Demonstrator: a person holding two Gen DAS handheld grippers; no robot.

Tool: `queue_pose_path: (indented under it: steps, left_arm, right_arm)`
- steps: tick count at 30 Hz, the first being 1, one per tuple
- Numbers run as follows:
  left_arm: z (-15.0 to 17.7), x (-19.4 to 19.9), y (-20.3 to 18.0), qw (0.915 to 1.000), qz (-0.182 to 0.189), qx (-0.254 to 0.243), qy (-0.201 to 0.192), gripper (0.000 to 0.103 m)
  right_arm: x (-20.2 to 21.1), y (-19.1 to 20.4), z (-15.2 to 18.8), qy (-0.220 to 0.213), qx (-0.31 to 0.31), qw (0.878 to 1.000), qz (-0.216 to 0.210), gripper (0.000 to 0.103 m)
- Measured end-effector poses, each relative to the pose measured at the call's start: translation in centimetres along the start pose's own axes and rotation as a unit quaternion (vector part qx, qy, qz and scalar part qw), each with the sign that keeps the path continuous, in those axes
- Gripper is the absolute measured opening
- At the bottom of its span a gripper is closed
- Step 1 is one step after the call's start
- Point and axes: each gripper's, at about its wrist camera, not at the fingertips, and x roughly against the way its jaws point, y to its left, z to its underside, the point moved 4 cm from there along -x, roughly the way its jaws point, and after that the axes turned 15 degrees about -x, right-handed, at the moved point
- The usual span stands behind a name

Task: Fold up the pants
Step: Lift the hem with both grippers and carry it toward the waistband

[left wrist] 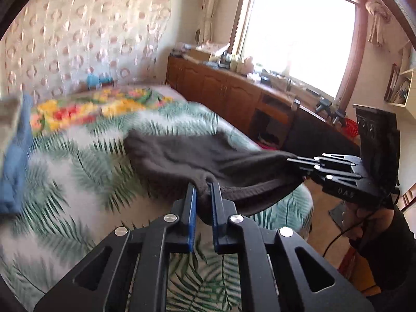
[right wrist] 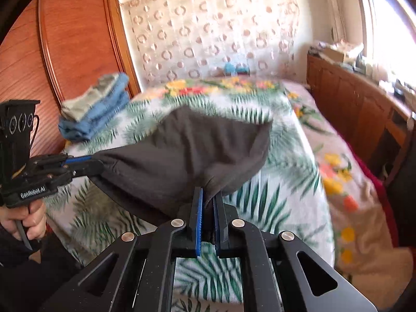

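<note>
Dark grey pants (left wrist: 197, 153) were found lifted at their near edge above the palm-leaf bedspread (left wrist: 78, 171), with the far part trailing down toward that bedspread. The left gripper (left wrist: 204, 184) was closed on a bunched corner of the near edge, cloth pinched between its blue pads (left wrist: 192, 208). The right gripper (right wrist: 208, 195) was likewise closed tight on the other corner, fabric gathered between its pads (right wrist: 199, 215). In the left wrist view the right gripper (left wrist: 299, 167) was seen at the pants' right end; in the right wrist view the left gripper (right wrist: 88, 162) was seen at the left end.

Both wrist views were smeared by motion.

Step judged: near edge raised, to be carried over the pants toward the far edge for a fold.

Notes for doing it well:
- The edge between the two grips was seen sagging; it should be drawn taut sideways before being carried over.
- Both corners should be kept level, so that the fold line lies straight across the pants.
- The grips held bunched cloth; a slow pull was judged safer against slipping.
- The stack of folded blue cloth (right wrist: 96, 109), left of the pants, should be left undisturbed.
</note>
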Motion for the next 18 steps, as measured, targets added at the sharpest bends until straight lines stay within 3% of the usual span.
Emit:
queue_pose_path:
  steps: [4,9,13,18]
  left_arm:
    - [-5.3,3.4,0.6,0.9979,-0.035,-0.035,-0.040,0.010]
    - [-9.3,6.0,2.2,0.9950,-0.054,-0.043,-0.072,0.010]
    - [-11.7,7.6,3.2,0.9919,-0.073,-0.055,-0.088,0.009]
    - [-12.1,6.9,7.1,0.9900,-0.096,-0.043,-0.094,0.009]
  right_arm:
    - [2.6,2.1,-3.9,-0.044,0.037,0.998,-0.006,0.006]
    - [6.1,4.5,-8.0,-0.096,0.065,0.993,-0.021,0.007]
    - [8.0,6.5,-10.4,-0.117,0.087,0.989,-0.034,0.006]
    - [7.7,8.3,-13.2,-0.122,0.117,0.985,-0.039,0.006]
